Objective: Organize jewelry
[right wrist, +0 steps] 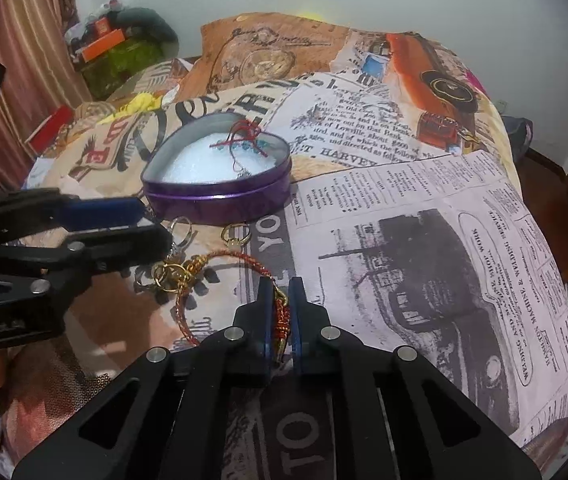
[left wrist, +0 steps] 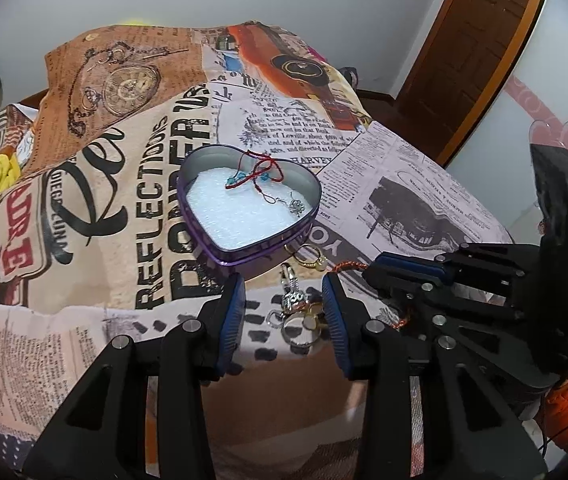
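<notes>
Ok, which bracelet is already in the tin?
The thin red cord bracelet with blue beads, lying on white foam in the purple heart-shaped tin. The orange-and-gold braided bracelet is outside on the cloth, pinched by the right claw.

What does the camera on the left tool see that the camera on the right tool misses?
Only the left view shows the silver rings and charm lying between the open left tool, and the wooden door.

Only the right view shows the right tool shut on the red-gold beaded bracelet, plus the striped curtain.

Both show the purple heart tin holding a red cord bracelet, and a gold ring beside the tin.
</notes>
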A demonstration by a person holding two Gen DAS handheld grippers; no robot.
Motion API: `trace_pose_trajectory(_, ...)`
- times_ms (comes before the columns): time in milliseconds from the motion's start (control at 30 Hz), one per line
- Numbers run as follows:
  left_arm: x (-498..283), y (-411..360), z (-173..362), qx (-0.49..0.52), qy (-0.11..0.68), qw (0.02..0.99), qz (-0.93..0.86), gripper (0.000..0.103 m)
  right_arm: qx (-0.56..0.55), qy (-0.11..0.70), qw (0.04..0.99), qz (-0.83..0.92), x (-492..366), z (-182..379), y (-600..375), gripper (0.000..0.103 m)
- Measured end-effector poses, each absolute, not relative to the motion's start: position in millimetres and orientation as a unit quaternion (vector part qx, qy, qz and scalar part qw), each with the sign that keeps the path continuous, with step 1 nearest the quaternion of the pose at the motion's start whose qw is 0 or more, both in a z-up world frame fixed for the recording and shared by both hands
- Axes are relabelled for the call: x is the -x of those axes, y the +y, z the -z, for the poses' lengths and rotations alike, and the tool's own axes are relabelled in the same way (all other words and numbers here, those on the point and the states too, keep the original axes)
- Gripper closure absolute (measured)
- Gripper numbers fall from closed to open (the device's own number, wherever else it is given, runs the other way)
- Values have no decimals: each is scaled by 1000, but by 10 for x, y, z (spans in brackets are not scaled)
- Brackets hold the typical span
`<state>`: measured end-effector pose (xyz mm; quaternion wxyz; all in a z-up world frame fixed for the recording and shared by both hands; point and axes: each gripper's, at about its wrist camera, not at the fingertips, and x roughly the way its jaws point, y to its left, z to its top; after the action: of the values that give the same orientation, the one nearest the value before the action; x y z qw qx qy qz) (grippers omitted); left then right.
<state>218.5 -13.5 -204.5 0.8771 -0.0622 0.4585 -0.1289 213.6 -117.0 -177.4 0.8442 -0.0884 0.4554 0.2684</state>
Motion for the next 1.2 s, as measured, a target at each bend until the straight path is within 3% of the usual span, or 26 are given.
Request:
trace_pose_trajectory(67,-2210,-146,2052,64,458,877,131,64,84,452,847,-268,-2134,1746,-1192,96)
trace_pose_trajectory(200,-2291,-165,2085,71,463,873,136,77,78,444,852,-266,-2143,1688,-1220,96)
trace_pose_trajectory(333,-2332,-194,2127,71,467,871,138,82,76,437,856,-264,-2154,1649,-1241,96)
trace_pose_trajectory(400,-2339,-207,2147,70,470,869,141,93,73,436,857,-265,-2155,1631,-1253,96)
trace_pose_trajectory(500,-2330,-207,2147,70,468,869,141,99,71,434,859,-263,-2165,1614,-1268,96)
trace_pose_trajectory(1200,-2043,-59,1606,71,404,902,132,101,48,396,877,-268,-2107,1243,-1303,96)
